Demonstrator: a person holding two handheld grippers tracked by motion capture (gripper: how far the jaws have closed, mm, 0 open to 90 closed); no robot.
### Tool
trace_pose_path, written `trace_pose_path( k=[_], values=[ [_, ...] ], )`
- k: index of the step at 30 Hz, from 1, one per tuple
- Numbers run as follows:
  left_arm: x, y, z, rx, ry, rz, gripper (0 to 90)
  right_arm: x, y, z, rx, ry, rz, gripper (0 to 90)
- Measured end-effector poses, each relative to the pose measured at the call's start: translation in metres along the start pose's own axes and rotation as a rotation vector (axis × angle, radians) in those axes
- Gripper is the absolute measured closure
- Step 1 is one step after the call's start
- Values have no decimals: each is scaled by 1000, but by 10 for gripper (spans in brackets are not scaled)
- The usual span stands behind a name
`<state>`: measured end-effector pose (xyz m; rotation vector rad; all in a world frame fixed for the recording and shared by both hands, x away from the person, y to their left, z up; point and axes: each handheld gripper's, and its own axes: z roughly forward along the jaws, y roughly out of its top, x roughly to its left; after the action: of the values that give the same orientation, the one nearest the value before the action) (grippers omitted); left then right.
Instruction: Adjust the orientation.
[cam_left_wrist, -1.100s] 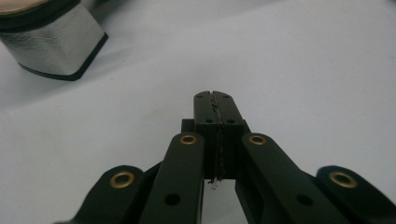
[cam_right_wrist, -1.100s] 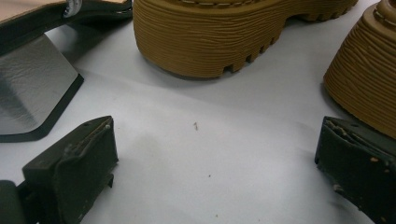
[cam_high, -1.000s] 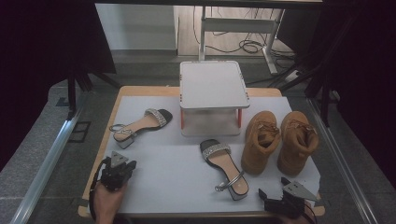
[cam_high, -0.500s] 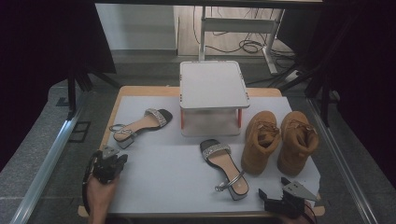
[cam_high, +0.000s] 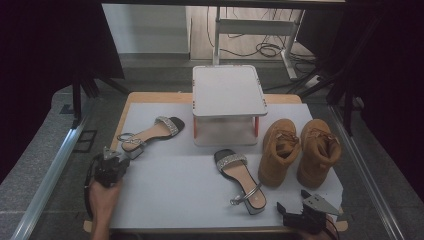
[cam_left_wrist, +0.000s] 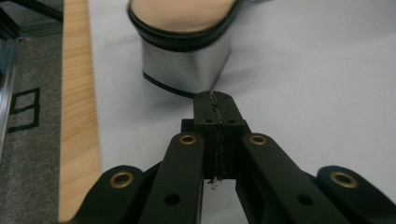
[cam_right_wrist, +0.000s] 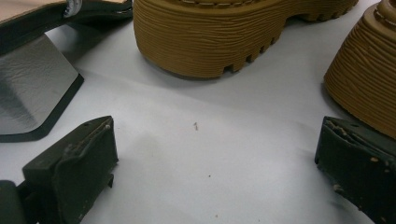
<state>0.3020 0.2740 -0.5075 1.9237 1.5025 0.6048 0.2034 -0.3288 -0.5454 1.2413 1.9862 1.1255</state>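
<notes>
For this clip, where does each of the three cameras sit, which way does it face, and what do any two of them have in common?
High view: fixed above the near table edge, looking forward and down on the white mat, riser stand, both claws; a hand enters from below.
Left gripper view: rides the left claw, shut, facing the left sandal heel.
Right gripper view: rides the right claw, open, low over the mat, facing the left boot heel.
Shared: high and right gripper views both show that boot and the near sandal.
</notes>
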Motion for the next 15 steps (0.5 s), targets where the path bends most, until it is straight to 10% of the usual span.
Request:
trace_pose_path(
  k=[15],
  values=[
    [23, 15, 15, 7, 49, -35, 890, 0, 0, 0, 0, 0, -1, 0]
  ],
)
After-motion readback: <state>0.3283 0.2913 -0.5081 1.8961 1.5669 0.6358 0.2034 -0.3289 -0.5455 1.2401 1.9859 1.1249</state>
